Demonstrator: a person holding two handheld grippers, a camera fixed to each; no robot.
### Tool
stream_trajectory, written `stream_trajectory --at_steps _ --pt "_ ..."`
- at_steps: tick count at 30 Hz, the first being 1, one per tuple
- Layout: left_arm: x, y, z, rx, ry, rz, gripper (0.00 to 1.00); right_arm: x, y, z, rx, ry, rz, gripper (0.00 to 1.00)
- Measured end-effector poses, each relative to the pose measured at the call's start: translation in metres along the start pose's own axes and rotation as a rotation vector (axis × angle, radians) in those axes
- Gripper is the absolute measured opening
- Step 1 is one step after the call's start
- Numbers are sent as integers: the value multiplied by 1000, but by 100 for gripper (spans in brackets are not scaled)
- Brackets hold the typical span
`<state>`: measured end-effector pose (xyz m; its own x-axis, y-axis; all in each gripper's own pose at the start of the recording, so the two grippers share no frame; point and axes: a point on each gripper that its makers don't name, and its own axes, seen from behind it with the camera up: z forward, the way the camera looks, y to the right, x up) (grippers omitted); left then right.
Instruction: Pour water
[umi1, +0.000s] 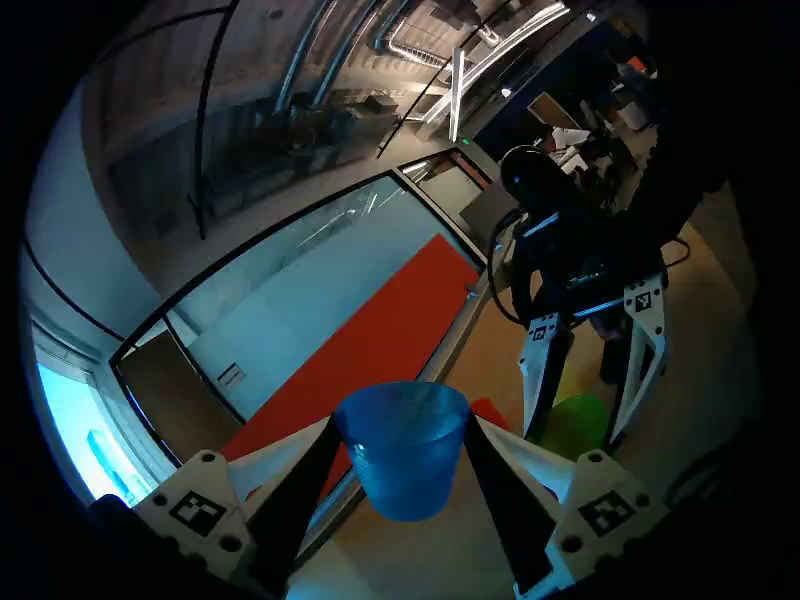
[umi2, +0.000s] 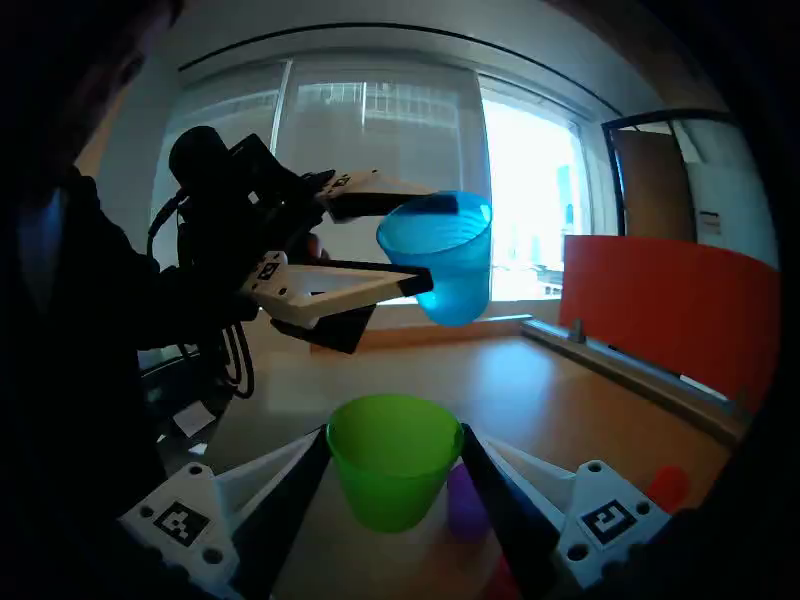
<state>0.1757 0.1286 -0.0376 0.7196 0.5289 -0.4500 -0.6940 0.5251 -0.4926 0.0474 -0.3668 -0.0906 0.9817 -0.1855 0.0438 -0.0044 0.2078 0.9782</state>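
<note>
The step in hand looks like the pour itself. The left claw (umi2: 432, 245) pinches the blue cup (umi2: 445, 260) with one finger on each side wall and holds it high and tipped, above and beyond the green cup (umi2: 392, 465). The right claw (umi2: 395, 437) grips the green cup the same way, low over the wooden worktop (umi2: 530, 385); whether it stands there or hangs just above I cannot tell. The two cups are well apart, so I judge that the blue rim should come down near the green mouth, over its middle, before it tips further. A stream dropped from this height would likely splash or miss. The tilt should grow slowly about the lip while the green cup is held level and steady. No water shows in either cup, and the tinted walls make it hard to tell. Both cups look like thin, smooth, translucent plastic, tapering from a broad round mouth to a narrower base, and the blue wall seems faintly frosted lower down. Such walls probably flex, and a taper can slide between flat fingers, so a firm but not crushing squeeze suits. The claw fingers are hard white plastic with dark inner faces. The worktop is pale wood with a soft sheen, and a small purple thing (umi2: 466, 500) sits just behind the green cup.
</note>
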Motion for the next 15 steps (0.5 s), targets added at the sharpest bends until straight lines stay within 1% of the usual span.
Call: stream_trajectory --at_steps 15 --pt "3 5 2 -5 3 59 86 1 0 1 1 3 -6 95"
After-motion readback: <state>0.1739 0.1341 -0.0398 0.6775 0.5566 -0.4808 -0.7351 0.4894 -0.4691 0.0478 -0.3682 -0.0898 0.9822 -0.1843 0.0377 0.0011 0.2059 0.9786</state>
